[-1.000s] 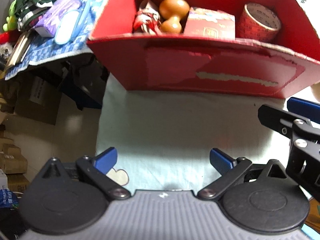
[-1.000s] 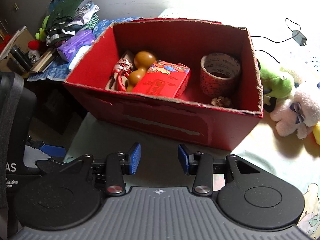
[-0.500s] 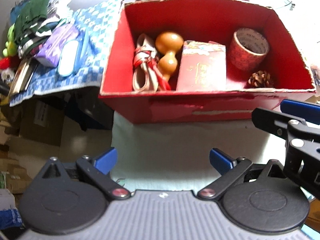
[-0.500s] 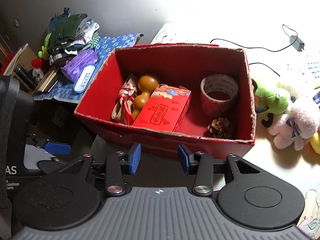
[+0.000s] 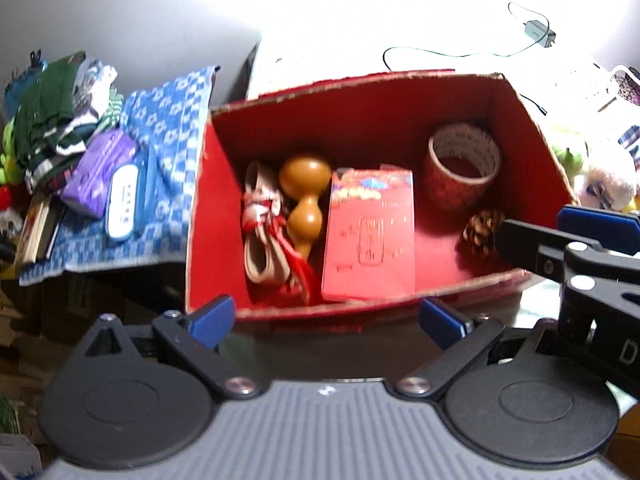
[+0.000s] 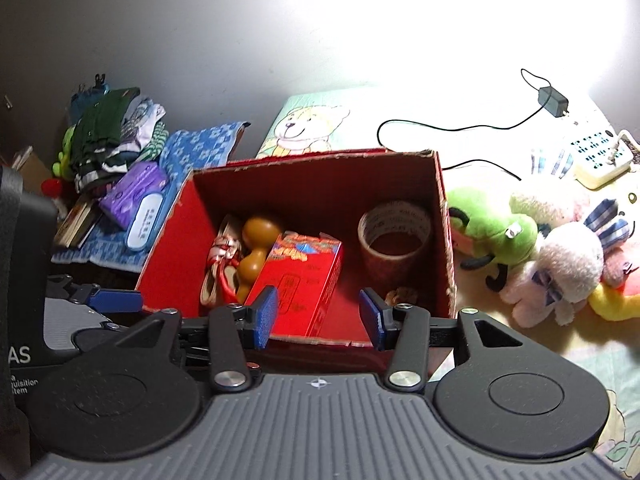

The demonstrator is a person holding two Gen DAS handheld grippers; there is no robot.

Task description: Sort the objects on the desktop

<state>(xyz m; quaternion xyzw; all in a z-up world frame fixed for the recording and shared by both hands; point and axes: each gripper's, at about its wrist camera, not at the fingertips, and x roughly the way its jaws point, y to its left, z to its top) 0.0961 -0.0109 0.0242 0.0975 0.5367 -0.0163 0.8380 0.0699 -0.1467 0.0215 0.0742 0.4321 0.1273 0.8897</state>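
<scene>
While both grippers hover: choosing step, nothing held
Left gripper (image 5: 326, 316): fingers spread, empty
Right gripper (image 6: 318, 316): fingers spread (above red box (image 6: 446, 240))
Next: I judge, descend on red packet (image 6: 304, 276)

Strong light from the upper right blows the far wall (image 6: 400, 20) to white glare. The left side falls dim. Fisheye bending curves the edges; the left wrist view is slightly blurred.

Left gripper (image 6: 116, 302) housing: "AS", "uisition", "tem"; partly cut off.
</scene>
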